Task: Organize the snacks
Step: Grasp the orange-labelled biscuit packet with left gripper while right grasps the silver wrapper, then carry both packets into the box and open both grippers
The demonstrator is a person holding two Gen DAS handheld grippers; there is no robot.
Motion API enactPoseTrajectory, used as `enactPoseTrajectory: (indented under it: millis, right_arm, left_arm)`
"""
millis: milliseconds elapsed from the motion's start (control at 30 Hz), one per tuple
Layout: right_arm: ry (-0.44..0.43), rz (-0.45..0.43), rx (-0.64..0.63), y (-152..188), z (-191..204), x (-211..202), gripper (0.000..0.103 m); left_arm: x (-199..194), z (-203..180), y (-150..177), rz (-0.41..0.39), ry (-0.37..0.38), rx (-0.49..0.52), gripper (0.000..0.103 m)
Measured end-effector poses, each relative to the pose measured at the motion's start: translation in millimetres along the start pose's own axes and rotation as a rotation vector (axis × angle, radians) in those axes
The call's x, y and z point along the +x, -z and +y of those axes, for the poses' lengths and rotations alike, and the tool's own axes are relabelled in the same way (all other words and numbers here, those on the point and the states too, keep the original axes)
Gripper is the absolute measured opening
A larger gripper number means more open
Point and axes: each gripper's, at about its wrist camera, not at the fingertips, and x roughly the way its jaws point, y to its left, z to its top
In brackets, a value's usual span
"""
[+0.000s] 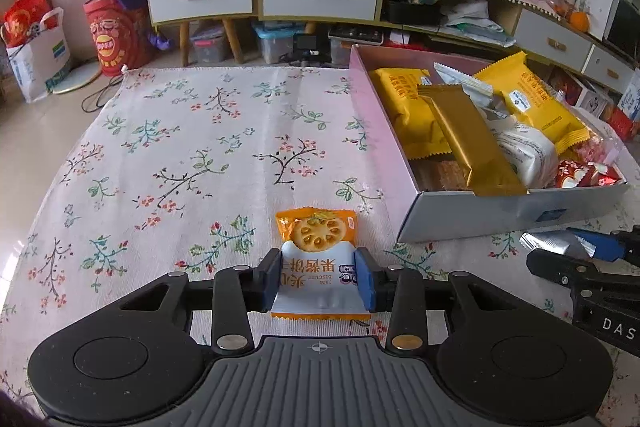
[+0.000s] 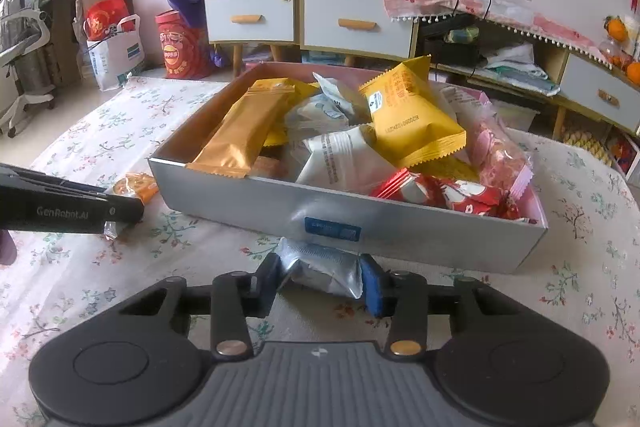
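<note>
Low in the left wrist view, the left gripper (image 1: 319,285) is closed on the orange-and-white jam biscuit packet (image 1: 318,259), which lies on the floral tablecloth (image 1: 168,155) with its long axis pointing away. Low in the right wrist view, the right gripper (image 2: 320,281) pinches a crinkled silver foil packet (image 2: 320,265), just before the grey cardboard snack box (image 2: 240,203). That box lies up-right of the left gripper; the right is nearer.
</note>
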Motion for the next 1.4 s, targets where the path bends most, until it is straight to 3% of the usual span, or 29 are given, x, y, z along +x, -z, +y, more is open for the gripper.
enactPoseTrajectory:
  millis: [367,700,1067,1400]
  right_arm:
    - [-0.077,0.019,0.103,-10.9,-7.4,-23.4,0.026]
    - [-0.079,-0.043,0.167,-27.9,-28.1,-44.5,0.026]
    - [-0.036,-0.073,0.292,-37.4,-74.3,-42.6,0.027]
    - [-0.072,-0.075,0.431,-34.8,-109.6,-26.0,0.028]
  left_arm:
    - [-27.8,0.9,-9.6,-0.037,0.030,-0.027,0.036]
    - [-53.3,-12.3,-20.0,-0.087,0.044,-0.028,0.036]
    - [-57.6,-50.8,-24.8,-0.116,0.067,-0.011,0.036]
    - [-36.4,-96.5,-41.3,-0.140,0.104,0.038,0.036]
